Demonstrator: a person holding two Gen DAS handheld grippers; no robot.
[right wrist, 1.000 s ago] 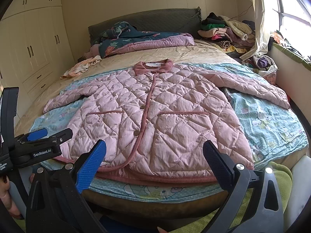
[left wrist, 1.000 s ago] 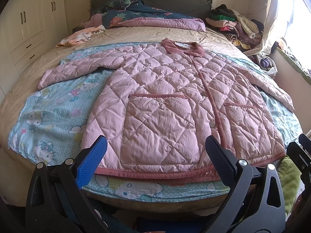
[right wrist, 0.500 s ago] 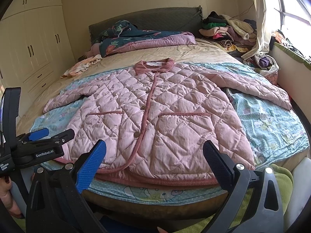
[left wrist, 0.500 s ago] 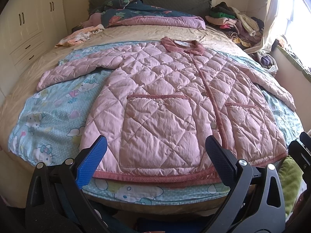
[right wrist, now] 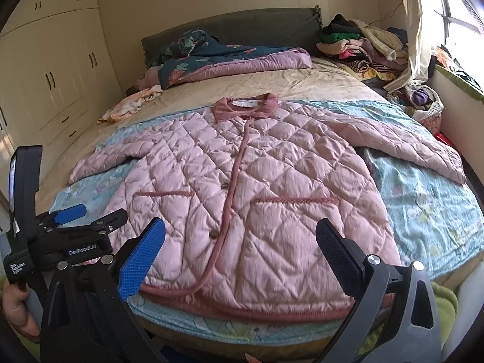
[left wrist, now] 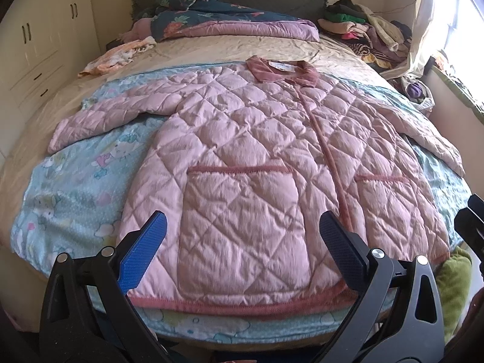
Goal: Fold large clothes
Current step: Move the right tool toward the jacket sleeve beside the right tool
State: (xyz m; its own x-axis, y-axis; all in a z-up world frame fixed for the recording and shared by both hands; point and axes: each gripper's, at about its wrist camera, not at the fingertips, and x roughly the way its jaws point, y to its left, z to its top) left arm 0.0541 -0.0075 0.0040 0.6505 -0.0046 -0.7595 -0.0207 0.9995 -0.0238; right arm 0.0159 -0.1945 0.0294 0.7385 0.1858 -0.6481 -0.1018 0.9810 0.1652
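From the left wrist, the left claw (left wrist: 240, 243) gapes empty over the pink jacket's (left wrist: 272, 157) hem, collar pointing away up the bed (left wrist: 211, 48). From the right wrist, the right claw (right wrist: 240, 246) likewise gapes, equally near.

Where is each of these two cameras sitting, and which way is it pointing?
Left wrist: on the open left gripper at the bed's foot, facing the headboard over the pink quilted jacket.
Right wrist: on the open right gripper, further right; the left gripper and a hand show.
Shared: jacket, clothes pile.
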